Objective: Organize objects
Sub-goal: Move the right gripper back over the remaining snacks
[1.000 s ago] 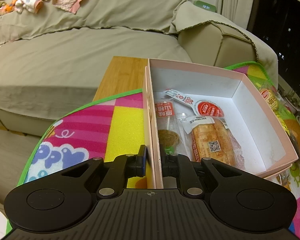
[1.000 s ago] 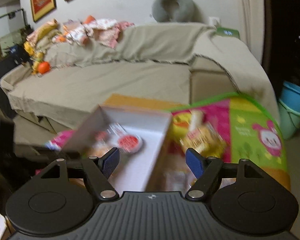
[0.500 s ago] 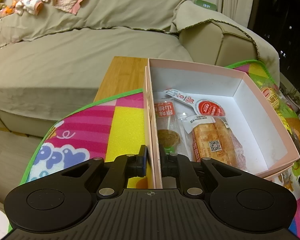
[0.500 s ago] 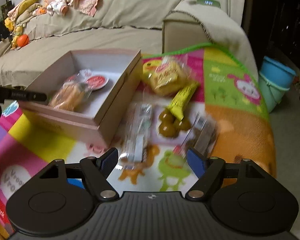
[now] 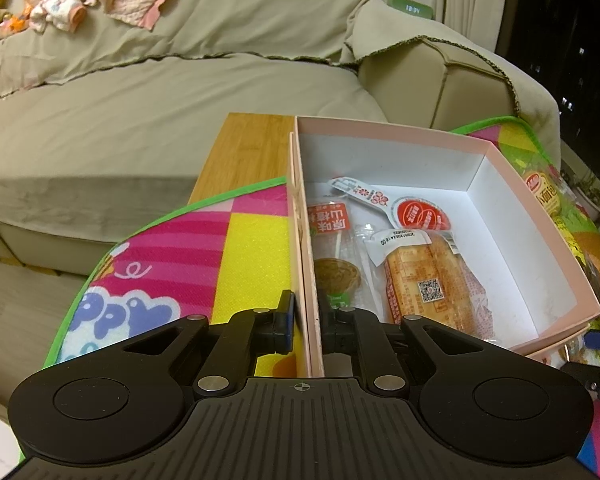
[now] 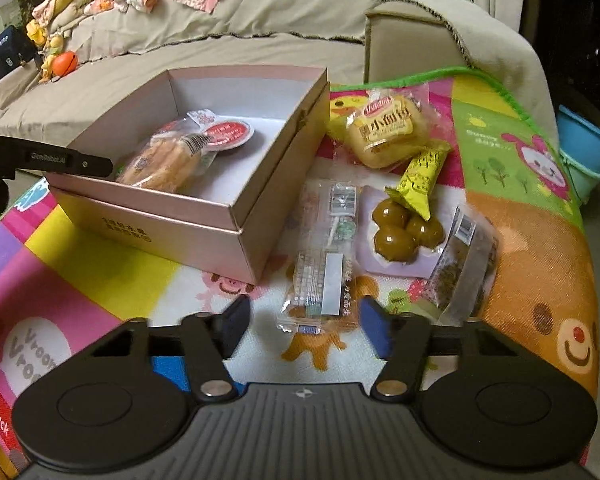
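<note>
Left wrist view hugs the pink box [image 5: 500, 152] wall; right wrist view, farther back, shares it.

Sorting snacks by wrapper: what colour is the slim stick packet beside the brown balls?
Yellow with black print, clearest in the right wrist view.

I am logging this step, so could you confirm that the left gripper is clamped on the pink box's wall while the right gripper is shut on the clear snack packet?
Not quite: the right gripper is open above the clear snack packet, as the right wrist view shows. The left gripper is indeed clamped on the pink box wall.
</note>
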A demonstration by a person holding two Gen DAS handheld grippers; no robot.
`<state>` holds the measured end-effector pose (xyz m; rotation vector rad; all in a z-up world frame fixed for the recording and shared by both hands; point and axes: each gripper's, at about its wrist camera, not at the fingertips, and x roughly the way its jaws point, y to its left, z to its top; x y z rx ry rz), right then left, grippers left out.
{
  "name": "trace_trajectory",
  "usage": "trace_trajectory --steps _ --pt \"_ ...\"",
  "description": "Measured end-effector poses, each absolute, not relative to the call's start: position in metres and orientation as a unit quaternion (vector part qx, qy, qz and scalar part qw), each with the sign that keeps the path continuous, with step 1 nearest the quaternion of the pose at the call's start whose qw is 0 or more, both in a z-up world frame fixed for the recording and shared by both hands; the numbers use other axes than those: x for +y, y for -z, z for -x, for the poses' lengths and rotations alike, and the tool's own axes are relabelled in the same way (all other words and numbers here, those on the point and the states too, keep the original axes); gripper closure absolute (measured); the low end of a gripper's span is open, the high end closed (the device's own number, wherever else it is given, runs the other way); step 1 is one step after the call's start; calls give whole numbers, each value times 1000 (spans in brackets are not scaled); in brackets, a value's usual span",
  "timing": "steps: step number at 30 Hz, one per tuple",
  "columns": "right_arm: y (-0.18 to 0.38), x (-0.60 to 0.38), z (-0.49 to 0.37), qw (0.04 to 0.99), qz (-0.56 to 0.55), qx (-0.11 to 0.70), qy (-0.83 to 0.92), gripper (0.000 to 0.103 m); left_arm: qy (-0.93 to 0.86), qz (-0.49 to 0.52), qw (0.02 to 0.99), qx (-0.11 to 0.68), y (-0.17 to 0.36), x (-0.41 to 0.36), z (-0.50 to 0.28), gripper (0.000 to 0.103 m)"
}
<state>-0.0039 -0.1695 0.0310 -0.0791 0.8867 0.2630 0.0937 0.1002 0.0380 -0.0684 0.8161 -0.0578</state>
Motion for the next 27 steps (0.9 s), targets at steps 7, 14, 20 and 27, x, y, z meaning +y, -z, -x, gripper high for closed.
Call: trace_trajectory --steps 7,14,20,27 --pt "-31 -181 6 894 32 433 -110 58 28 32 917 397 -38 100 -94 91" --pt "-32 -189 10 894 27 435 -100 58 28 32 917 397 -38 99 -94 91" --pt "-34 -182 12 898 40 426 -101 57 28 31 917 397 -38 99 -94 91" --pt "-36 -173 4 902 52 416 -103 57 28 31 917 397 -38 99 -94 91"
